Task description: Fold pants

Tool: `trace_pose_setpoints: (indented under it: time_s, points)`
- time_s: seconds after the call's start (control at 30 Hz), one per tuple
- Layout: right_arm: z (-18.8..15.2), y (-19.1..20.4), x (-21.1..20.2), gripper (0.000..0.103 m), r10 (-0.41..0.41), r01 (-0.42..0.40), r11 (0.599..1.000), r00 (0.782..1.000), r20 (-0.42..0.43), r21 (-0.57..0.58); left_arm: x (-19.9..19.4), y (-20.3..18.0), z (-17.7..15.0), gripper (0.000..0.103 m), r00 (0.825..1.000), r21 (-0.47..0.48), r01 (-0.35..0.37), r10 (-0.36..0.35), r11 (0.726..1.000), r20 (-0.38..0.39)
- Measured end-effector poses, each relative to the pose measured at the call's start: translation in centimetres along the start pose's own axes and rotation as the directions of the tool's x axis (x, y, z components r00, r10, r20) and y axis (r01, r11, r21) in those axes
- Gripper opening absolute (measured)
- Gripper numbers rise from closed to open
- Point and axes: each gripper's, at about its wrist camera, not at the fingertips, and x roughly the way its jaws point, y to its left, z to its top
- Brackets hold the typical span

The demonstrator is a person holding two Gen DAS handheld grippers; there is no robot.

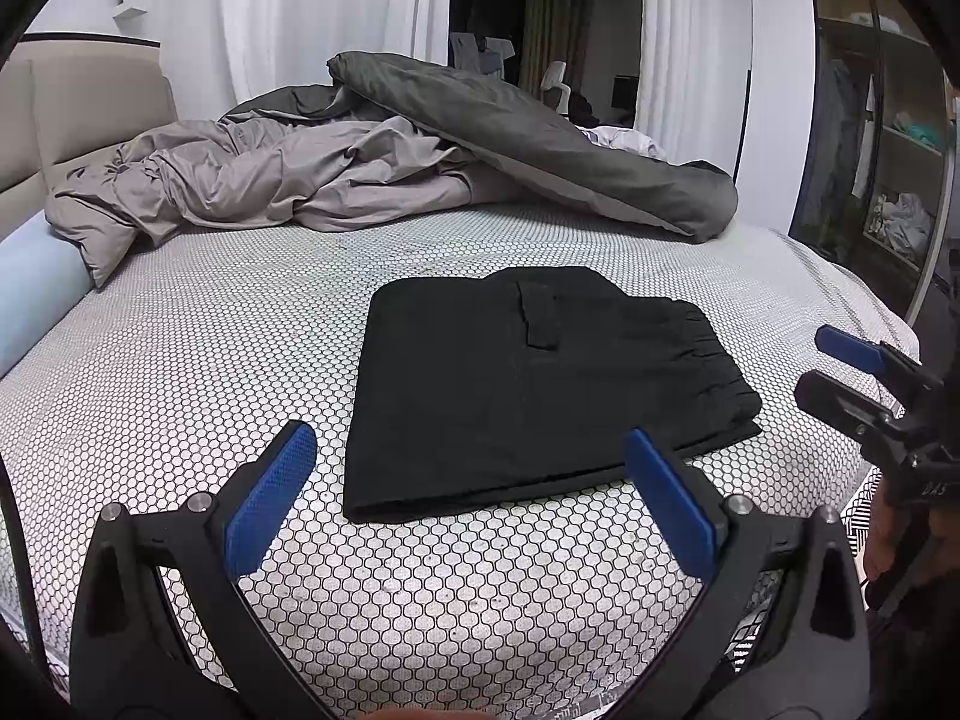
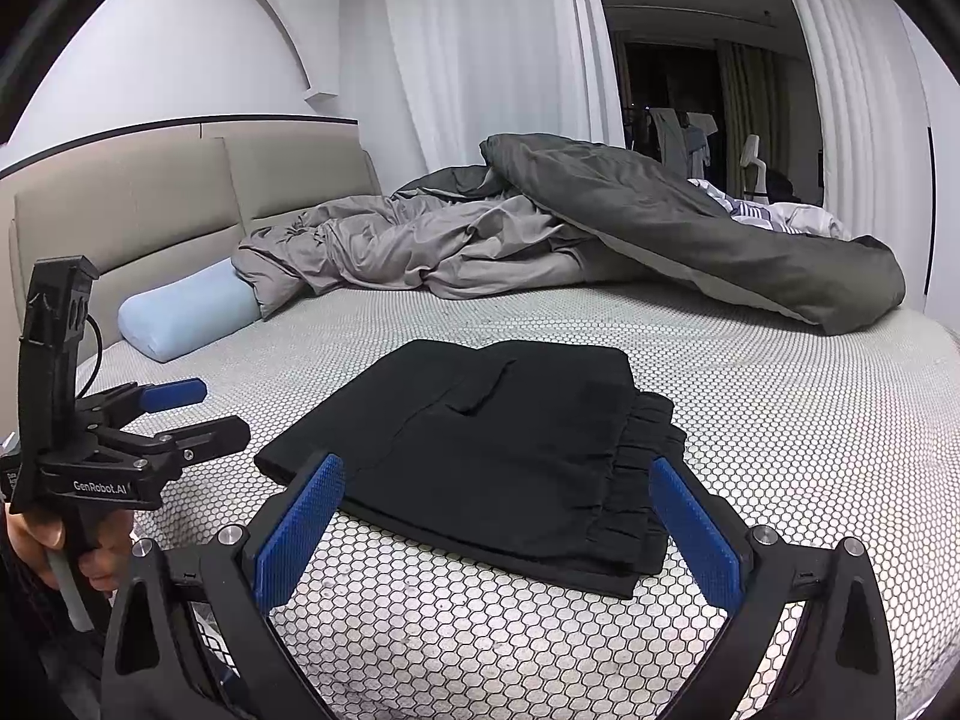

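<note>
Left wrist: left gripper [image 1: 470,456] wide, empty; right gripper [image 2: 497,489] same, pants [image 1: 528,384] untouched.

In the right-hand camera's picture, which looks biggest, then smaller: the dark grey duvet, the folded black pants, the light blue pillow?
1. Dark grey duvet
2. Folded black pants, unsure: nearer the camera
3. Light blue pillow, clearly smallest

Wardrobe [image 1: 888,138] contents perhaps clothes, blurred
</note>
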Motion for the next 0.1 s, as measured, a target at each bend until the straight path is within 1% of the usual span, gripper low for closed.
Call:
trace_pose_setpoints:
  time_s: [0.1]
  points:
    - [-0.05, -0.13, 0.08, 0.103, -0.002, 0.002, 1.0, 1.0, -0.003, 0.002, 0.0, 0.23, 0.02, 0.102, 1.0, -0.003, -0.001, 0.001, 1.0, -0.003]
